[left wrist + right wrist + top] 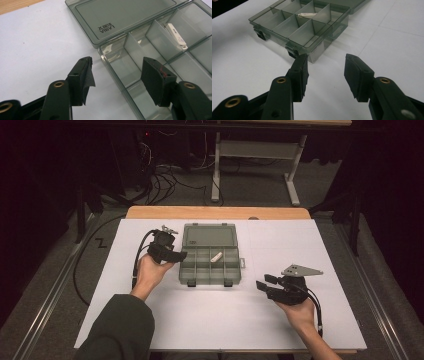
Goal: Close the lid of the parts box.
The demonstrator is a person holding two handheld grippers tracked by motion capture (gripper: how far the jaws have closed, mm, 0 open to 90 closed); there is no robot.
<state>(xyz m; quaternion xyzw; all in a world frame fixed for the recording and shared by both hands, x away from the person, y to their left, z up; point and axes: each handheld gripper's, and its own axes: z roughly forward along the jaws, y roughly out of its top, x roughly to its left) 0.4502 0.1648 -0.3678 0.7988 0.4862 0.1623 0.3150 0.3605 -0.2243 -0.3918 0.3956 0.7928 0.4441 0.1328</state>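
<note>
Open box [210, 270] mid-counter [300, 320], white piece [216, 257] inside, left gripper [175, 256] open at its nine o'clock edge, right gripper [265, 282] open, empty, at four o'clock.

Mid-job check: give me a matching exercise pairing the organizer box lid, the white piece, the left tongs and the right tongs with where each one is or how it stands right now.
Things:
1. box lid
2. white piece
3. left tongs
4. right tongs

Places or states:
A. open and empty, over bare white table right of the box
B. folded back flat on the table
C. lying in a compartment of the box
D. open and empty, at the box's left edge

Pairs: 1-B, 2-C, 3-D, 4-A
</note>
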